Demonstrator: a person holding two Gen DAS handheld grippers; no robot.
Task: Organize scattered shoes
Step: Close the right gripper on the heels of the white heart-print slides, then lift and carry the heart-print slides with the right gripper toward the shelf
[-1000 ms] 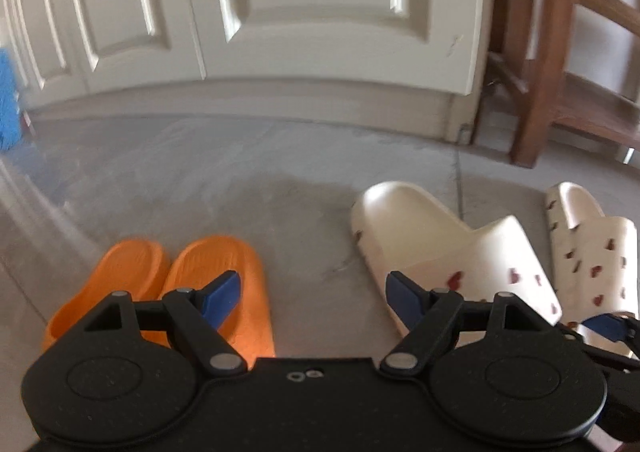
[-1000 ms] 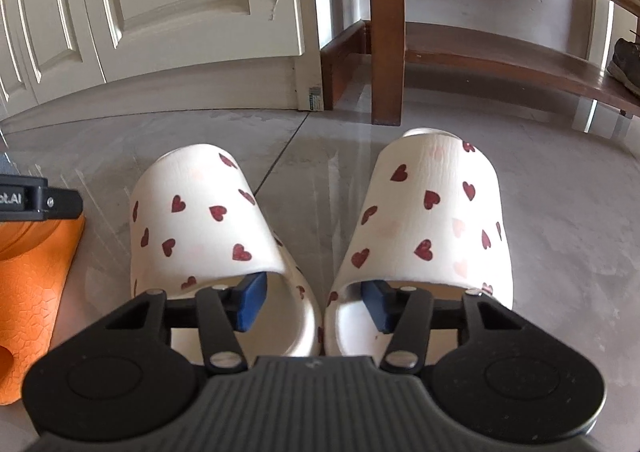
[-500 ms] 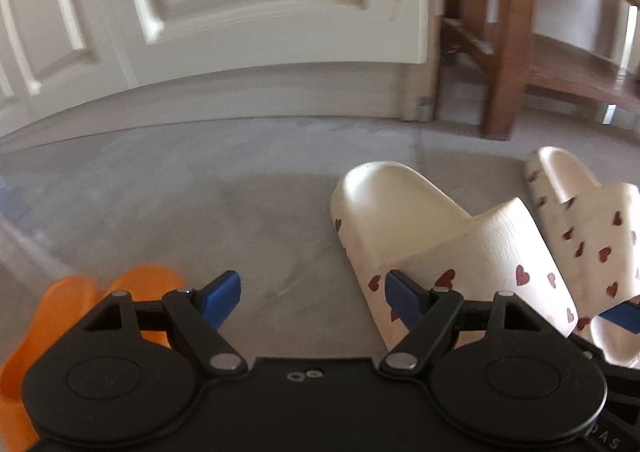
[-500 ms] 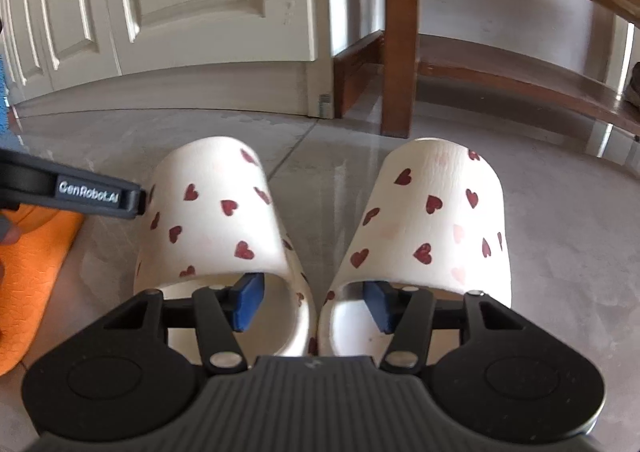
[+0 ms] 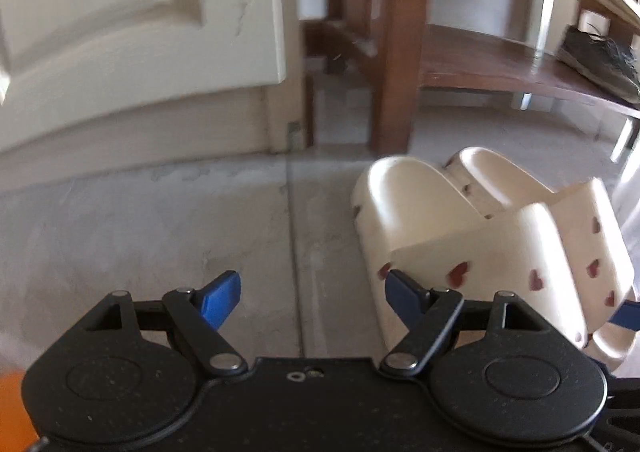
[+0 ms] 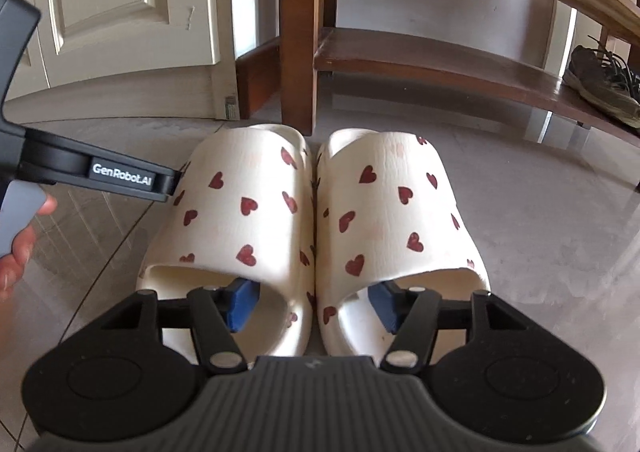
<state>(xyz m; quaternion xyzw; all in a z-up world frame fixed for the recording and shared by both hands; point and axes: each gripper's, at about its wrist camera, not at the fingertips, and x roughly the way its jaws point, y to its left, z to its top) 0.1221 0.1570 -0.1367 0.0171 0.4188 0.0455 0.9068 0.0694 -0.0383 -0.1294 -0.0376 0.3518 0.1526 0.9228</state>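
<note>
Two cream slippers with red hearts lie side by side and touching on the grey floor, toes toward a wooden rack: the left slipper (image 6: 244, 208) and the right slipper (image 6: 396, 208). My right gripper (image 6: 314, 304) is open, with one blue fingertip inside each slipper's mouth. In the left wrist view the left slipper (image 5: 452, 236) and the right slipper (image 5: 576, 220) lie at right. My left gripper (image 5: 312, 292) is open and empty; its right fingertip (image 5: 400, 292) is against the left slipper's outer side.
A wooden shoe rack (image 6: 440, 60) stands just beyond the slippers, with a dark sneaker (image 6: 604, 80) on its low shelf. A white panelled door (image 6: 120, 12) is at back left. An orange slipper edge (image 5: 12, 408) shows at bottom left.
The two heart slippers have been pushed together and forward toward the rack. My left gripper swung right, away from the orange slippers, up against the left heart slipper.
</note>
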